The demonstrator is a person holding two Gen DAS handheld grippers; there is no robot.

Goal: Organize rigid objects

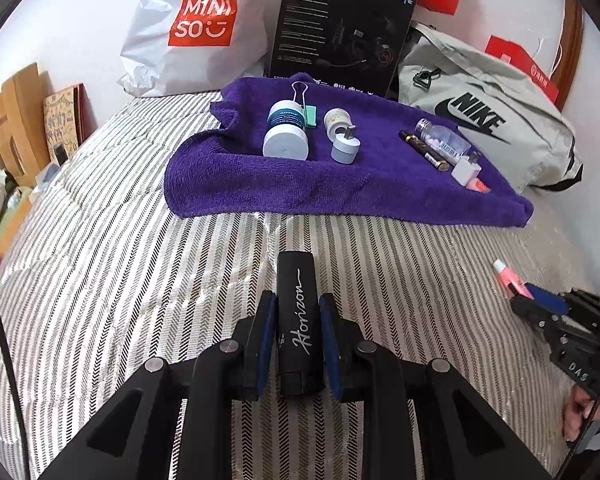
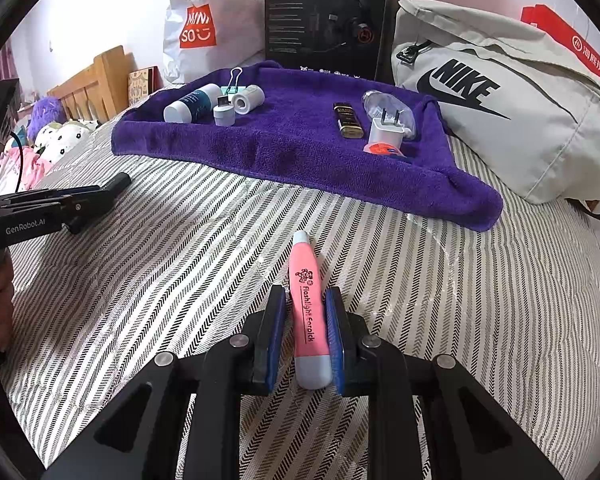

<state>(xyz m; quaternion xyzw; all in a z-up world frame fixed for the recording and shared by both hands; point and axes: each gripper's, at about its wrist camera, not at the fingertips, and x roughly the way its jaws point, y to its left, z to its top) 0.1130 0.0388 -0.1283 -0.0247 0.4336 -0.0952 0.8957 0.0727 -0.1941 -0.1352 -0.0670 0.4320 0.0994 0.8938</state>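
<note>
miniso bag [image 1: 188, 28], black hecate box [image 1: 340, 28], grey nike bag [image 1: 488, 116], wooden headboard [image 2: 96, 80]

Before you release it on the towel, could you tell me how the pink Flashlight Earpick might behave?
The pink Flashlight Earpick looks rounded and tapered, so it may roll. Its glossy shell could slip in the right gripper. The soft purple towel should damp that.

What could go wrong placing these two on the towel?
1. The towel lies bunched and sloped on the bed; round items like the Horizon case in the left gripper may roll.
2. The charger, bottle and gold tube sit crowded; the earpick in the right gripper could knock them.
</note>
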